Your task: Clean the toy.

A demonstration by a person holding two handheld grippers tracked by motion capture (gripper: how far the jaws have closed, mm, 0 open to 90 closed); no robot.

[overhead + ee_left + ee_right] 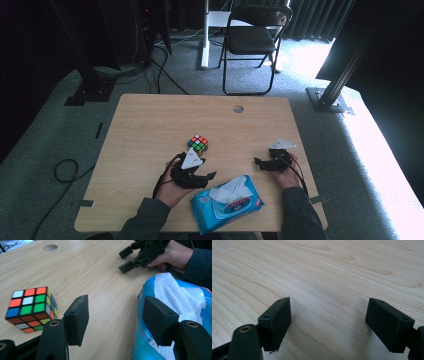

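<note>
The pack of wipes point(227, 203) lies at the table's point(150, 125) near edge, just right of the left gripper point(210, 176), whose jaws gape empty, like the right gripper's point(257, 162) farther right.

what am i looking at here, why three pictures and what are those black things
A person sits at a wooden table holding a hand-held set of tongs in each hand. The high view looks down from above. The other two pictures come from small cameras riding on the tongs, looking along their black jaws. The left tongs stand open with nothing between them, between a colour cube and a blue pack of wet wipes. The right tongs are open too, over bare wood. Nothing is held. The left view also shows the right tongs farther off.
</note>
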